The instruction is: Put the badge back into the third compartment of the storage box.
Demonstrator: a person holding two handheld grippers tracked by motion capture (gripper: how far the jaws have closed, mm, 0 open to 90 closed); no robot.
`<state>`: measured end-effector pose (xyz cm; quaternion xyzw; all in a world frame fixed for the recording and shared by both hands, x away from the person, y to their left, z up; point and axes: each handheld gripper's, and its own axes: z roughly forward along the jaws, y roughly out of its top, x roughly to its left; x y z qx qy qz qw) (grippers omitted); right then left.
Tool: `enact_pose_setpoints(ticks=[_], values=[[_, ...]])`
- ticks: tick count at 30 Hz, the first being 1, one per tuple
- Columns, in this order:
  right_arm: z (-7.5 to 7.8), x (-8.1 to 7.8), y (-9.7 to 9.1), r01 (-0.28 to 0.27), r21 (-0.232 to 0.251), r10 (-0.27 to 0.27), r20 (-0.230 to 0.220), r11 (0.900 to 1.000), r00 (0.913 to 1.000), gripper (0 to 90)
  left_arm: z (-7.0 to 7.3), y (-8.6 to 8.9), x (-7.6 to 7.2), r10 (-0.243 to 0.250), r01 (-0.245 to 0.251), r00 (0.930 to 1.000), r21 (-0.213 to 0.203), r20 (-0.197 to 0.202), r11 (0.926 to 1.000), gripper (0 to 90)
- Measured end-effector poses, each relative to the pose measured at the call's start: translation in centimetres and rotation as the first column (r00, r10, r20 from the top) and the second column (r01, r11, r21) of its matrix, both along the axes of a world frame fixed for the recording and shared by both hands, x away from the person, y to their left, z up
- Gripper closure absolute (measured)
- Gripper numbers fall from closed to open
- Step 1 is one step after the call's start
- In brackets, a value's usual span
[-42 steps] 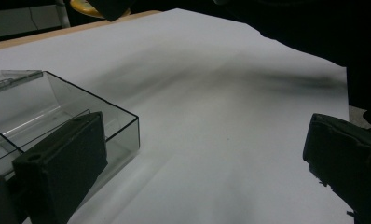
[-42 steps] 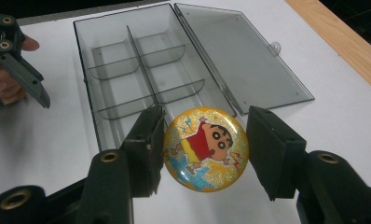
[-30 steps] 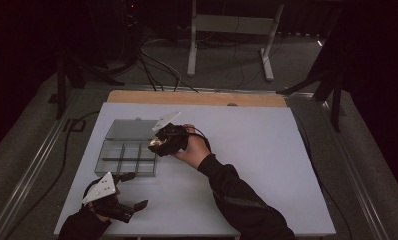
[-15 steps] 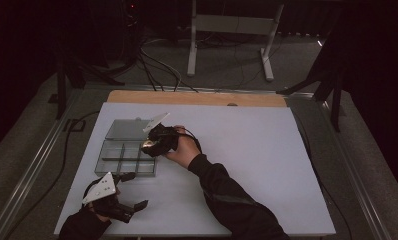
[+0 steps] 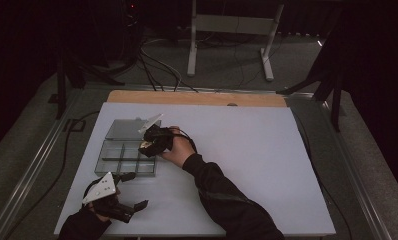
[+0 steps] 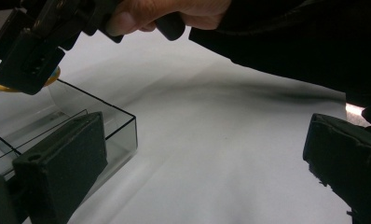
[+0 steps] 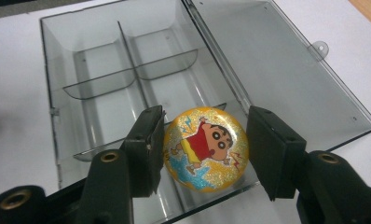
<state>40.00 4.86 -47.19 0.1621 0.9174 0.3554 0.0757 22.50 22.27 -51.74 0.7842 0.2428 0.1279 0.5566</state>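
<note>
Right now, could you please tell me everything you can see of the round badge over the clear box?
The badge is a round, domed disc with a glittery gold face and a cartoon child in a red shirt. It sits between the jaws of the right gripper, the left jaw against its edge, a slight gap at the right. It hangs over a near compartment of the open, clear plastic box.

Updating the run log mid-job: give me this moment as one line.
right gripper: open around badge, over open box | left gripper: open, idle on table
</note>
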Motion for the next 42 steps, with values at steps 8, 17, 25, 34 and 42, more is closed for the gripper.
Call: enact_pose_setpoints(ticks=[8, 17, 25, 34, 42], values=[[-0.8, 0.3, 0.2, 0.008, -0.018, -0.008, 0.001, 0.9998, 1.0000, 47.2, 0.0, 0.0, 0.0, -0.002, 0.002, 1.0000, 0.000, 0.000, 1.0000, 0.1], [-1.3, -0.1, 0.9, -0.008, -0.071, 0.012, 0.052, 0.9974, 0.9985, 47.1, 0.0, 0.0, 0.0, -0.002, 0.002, 1.0000, 0.000, 0.000, 1.0000, 0.1], [-1.2, -0.5, 1.1, -0.019, -0.067, 0.026, 0.103, 0.9976, 0.9944, 42.0, 0.0, 0.0, 0.0, -0.003, 0.003, 1.0000, -0.006, 0.001, 1.0000, 0.1], [0.1, -0.6, 0.2, 0.013, 0.026, -0.015, 0.073, 0.9996, 0.9972, 24.5, 0.0, 0.0, 0.0, -0.003, 0.003, 1.0000, 0.000, 0.000, 1.0000, 0.1], [1.2, -1.1, -1.2, -0.016, 0.096, 0.016, 0.004, 0.9952, 0.9999, 8.5, 0.0, 0.0, 0.0, -0.002, 0.002, 1.0000, -0.006, -0.002, 1.0000, 0.1]])
